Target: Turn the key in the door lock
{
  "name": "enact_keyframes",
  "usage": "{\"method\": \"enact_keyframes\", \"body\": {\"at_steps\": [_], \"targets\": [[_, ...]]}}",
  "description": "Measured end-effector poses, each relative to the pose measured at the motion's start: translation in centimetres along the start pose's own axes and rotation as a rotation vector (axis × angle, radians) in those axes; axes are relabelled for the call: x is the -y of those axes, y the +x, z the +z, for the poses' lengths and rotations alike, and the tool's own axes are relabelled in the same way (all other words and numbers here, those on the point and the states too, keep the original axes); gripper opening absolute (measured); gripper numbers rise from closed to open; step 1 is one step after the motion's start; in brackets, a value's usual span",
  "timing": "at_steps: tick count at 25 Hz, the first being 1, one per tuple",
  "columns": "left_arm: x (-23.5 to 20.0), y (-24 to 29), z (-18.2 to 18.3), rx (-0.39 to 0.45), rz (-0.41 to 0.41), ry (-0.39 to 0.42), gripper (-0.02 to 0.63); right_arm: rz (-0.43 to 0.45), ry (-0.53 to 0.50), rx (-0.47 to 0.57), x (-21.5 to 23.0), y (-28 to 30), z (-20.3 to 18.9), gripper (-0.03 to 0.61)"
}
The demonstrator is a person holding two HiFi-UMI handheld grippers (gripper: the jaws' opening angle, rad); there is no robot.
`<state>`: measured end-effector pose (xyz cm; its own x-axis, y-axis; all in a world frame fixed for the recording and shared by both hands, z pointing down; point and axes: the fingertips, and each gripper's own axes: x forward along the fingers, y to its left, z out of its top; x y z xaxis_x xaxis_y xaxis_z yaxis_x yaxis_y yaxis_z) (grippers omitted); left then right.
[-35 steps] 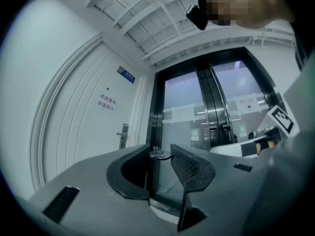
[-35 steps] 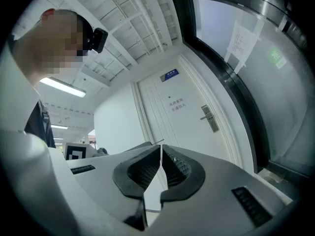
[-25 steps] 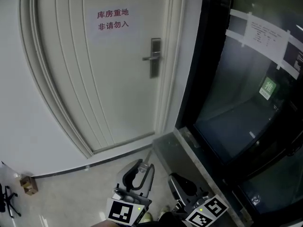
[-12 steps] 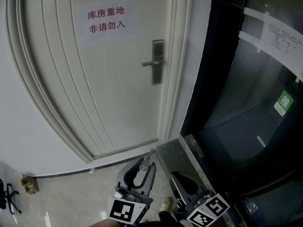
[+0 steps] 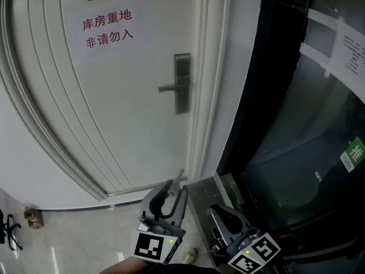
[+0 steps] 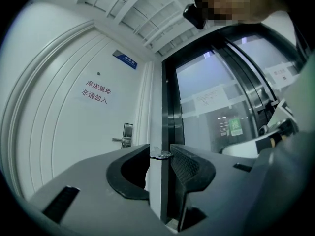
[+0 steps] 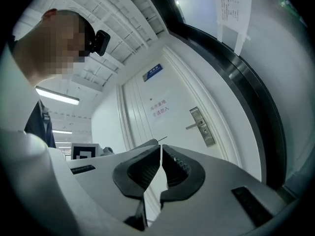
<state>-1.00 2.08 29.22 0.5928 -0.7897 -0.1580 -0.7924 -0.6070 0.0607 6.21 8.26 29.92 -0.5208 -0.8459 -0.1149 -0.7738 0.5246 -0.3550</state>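
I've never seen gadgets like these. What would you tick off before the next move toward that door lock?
1. Grip on the key: ok, it is pinched at the tips of the left gripper.
2. The right gripper free: ok, shut with nothing in it.
3. The key at the lock plate: not ok, it is well short of the door.
4. Keyhole found: cannot tell, too small to see.
5. Door closed, handle level: ok.

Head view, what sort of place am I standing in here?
Probably an indoor corridor of an office or commercial building: a white door with a lever handle and a red-lettered storeroom notice, beside dark glass doors bearing a green sign.
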Motion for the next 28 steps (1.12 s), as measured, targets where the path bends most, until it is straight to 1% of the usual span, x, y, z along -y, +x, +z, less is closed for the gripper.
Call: {"method": "enact_keyframes", "body": {"at_steps": [5,11,18,23,28], "targets": [[-0.3,5.0,-0.7,0.010,0.060,0.019,0.124,0.015,0.020,-0.006,3.8,0.8,1.1,0.017],[-2.4,10.3,-1.7,0.019,0.124,0.038,0.124,0.018,0.036,-0.016,7.2,2.8,1.6,0.017],[-6.8,17.7,-3.3,0.048,0.196,0.049,0.124,-0.010,0.030,-0.019,11.4,6.7,2.1,0.017],[-10.1,23.3,-4.6,0.042,0.233,0.050,0.124,-0.032,0.024,-0.025,14.6,10.5,2.7,0.017],[-12.9,27.9,-7.1,0.013,0.263,0.043,0.124,-0.043,0.036,-0.038,17.5,13.8,2.3,0.017]]}}
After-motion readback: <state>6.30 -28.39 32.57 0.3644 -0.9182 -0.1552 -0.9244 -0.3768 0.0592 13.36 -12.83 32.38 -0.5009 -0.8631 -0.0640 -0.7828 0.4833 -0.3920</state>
